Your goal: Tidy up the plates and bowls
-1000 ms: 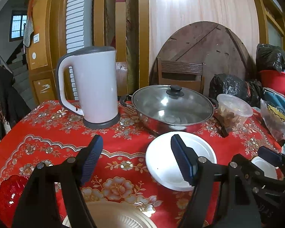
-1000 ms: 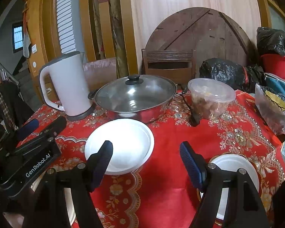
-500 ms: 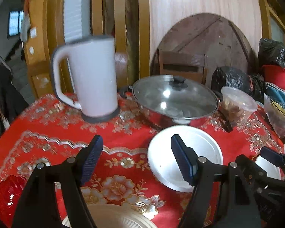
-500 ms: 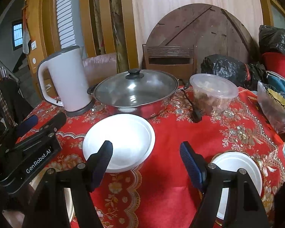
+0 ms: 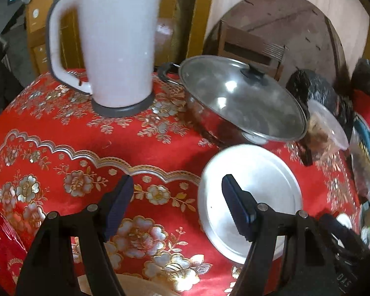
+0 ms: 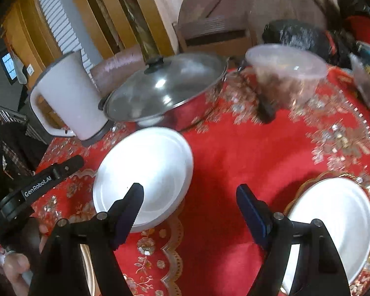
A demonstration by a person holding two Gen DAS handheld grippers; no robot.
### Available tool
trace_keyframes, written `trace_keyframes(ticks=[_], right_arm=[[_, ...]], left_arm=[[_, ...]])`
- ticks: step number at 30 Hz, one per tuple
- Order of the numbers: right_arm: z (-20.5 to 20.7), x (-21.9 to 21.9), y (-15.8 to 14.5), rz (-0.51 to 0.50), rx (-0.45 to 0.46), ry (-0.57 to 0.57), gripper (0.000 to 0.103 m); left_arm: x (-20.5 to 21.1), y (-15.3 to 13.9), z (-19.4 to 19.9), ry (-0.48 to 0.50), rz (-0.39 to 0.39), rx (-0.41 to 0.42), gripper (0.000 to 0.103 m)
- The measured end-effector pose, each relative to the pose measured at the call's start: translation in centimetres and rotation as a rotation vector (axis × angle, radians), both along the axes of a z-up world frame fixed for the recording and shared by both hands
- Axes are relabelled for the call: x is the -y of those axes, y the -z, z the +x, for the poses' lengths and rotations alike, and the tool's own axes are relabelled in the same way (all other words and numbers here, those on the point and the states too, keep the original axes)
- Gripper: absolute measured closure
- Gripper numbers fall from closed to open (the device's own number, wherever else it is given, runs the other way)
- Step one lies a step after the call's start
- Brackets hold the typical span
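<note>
While both tools hover above the red floral tablecloth [image 5: 61,133] with nothing between their fingers, I log the left gripper [image 5: 176,203] as spread wide and empty, its right finger overlapping the near rim of the white plate [image 5: 256,172]. From the right wrist view the right gripper [image 6: 190,206] is likewise wide apart and empty, with its left finger over that same white plate [image 6: 150,170] and a second white plate [image 6: 333,224], seated on a gold-rimmed dish, just beside its right finger. Both frames are tilted and blurred toward the edges. My reading: the open stance suits an edge pinch on a thin rim, and the centre plate sits between the two tools, so either could take it for stacking. Behind it, close by, stands the lidded steel pot [image 5: 239,98]; I cannot tell whether they touch. The white electric kettle [image 5: 113,42] and the lidded plastic food container [image 6: 286,71] crowd the far side, so any lift should come toward me. No plate is stacked yet, I judge.
</note>
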State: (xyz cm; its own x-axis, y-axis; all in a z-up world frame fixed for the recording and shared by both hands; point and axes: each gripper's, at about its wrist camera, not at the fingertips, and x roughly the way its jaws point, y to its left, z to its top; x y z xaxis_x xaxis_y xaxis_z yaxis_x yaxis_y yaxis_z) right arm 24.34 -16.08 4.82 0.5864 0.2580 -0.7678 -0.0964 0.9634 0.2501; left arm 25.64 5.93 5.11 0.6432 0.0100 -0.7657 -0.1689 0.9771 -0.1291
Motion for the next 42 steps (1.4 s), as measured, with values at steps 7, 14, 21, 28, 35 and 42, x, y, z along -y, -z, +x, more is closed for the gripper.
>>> trace_keyframes(ticks=[7, 14, 21, 28, 35, 42], right_arm=[[1.0, -0.2, 0.9, 0.049, -0.029, 0.009, 0.024], [1.8, -0.3, 1.6, 0.067, -0.055, 0.006, 0.027], [2.4, -0.7, 2.9, 0.108, -0.089, -0.021, 0.068], [2.0, -0.6, 3.5, 0.128, -0.086, -0.033, 0.085], [1.1, -0.7, 2.8, 0.111, -0.068, -0.049, 0.085], [-1.0, -1.4, 0.1, 0.091, -0.024, -0.08, 0.085]], left_arm=[[1.0, 0.9, 0.9, 0.044, -0.005, -0.055, 0.03], [1.4, 1.8, 1.7, 0.056, -0.011, -0.086, 0.03], [3.0, 2.9, 2.4, 0.136, 0.015, -0.136, 0.065], [2.7, 3.4, 2.0, 0.142, -0.002, -0.149, 0.092], [2.2, 2.3, 0.8, 0.156, -0.032, -0.126, 0.092], [0.8, -1.0, -2.7, 0.156, -0.031, -0.094, 0.092]])
